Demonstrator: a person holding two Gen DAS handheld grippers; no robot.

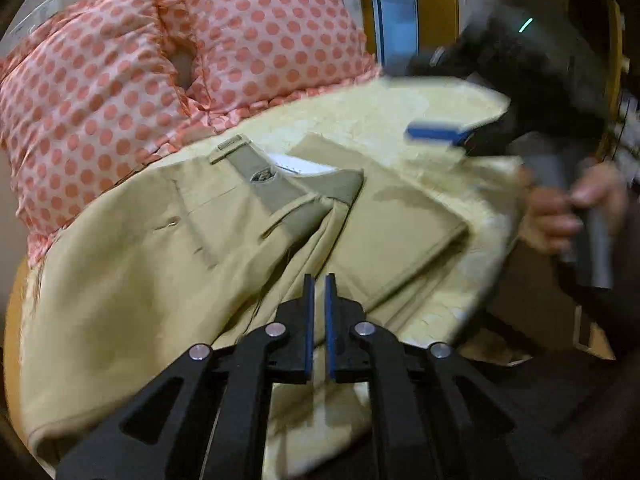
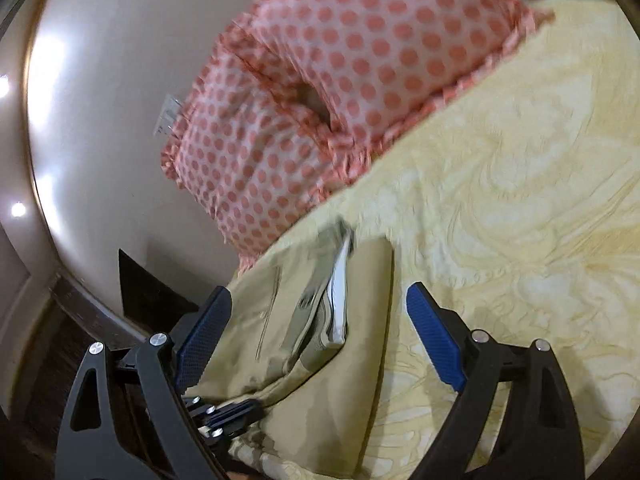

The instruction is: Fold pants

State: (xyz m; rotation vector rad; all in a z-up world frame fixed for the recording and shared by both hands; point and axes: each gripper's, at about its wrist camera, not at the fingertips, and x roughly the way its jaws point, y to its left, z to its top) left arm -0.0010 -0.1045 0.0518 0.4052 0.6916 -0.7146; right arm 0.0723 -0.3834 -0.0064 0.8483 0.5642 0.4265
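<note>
Two tongs over khaki pants point(image 1: 168, 240) on the bed point(image 2: 520, 200): left tongs point(image 1: 319, 280) nearly closed, seemingly empty; right tongs point(image 2: 318, 300) spread wide above waistband. Best pinch both layers squarely before folding.

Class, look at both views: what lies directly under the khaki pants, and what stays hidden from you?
The khaki pants lie on a pale yellow patterned bedspread, which shows beside them. Behind sits a polka-dot pillow. Whatever is under the bedspread is covered.
</note>
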